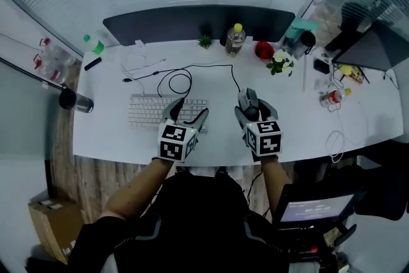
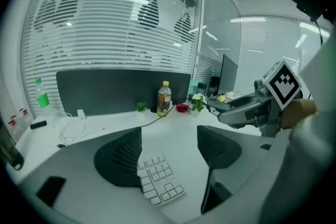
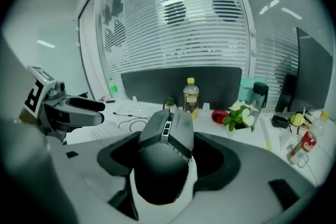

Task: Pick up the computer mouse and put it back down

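A dark grey computer mouse (image 1: 248, 101) sits between the jaws of my right gripper (image 1: 255, 112), which is shut on its sides. In the right gripper view the mouse (image 3: 168, 134) fills the gap of the right gripper (image 3: 169, 164) and hangs above the white desk (image 1: 358, 118), its nose pointing away. Its black cable (image 1: 233, 78) runs back toward the far edge. My left gripper (image 1: 188, 112) hovers over the white keyboard (image 1: 148, 110). In its own view the left gripper (image 2: 168, 150) is open with nothing between the fingers, only the keyboard corner (image 2: 160, 182) below.
At the back of the desk stand a yellow-capped bottle (image 1: 235, 39), a red object (image 1: 264, 49), a small flower pot (image 1: 280, 62) and a green bottle (image 1: 94, 43). A looped black cable (image 1: 174, 77) lies behind the keyboard. A dark flask (image 1: 77, 101) lies at the left edge.
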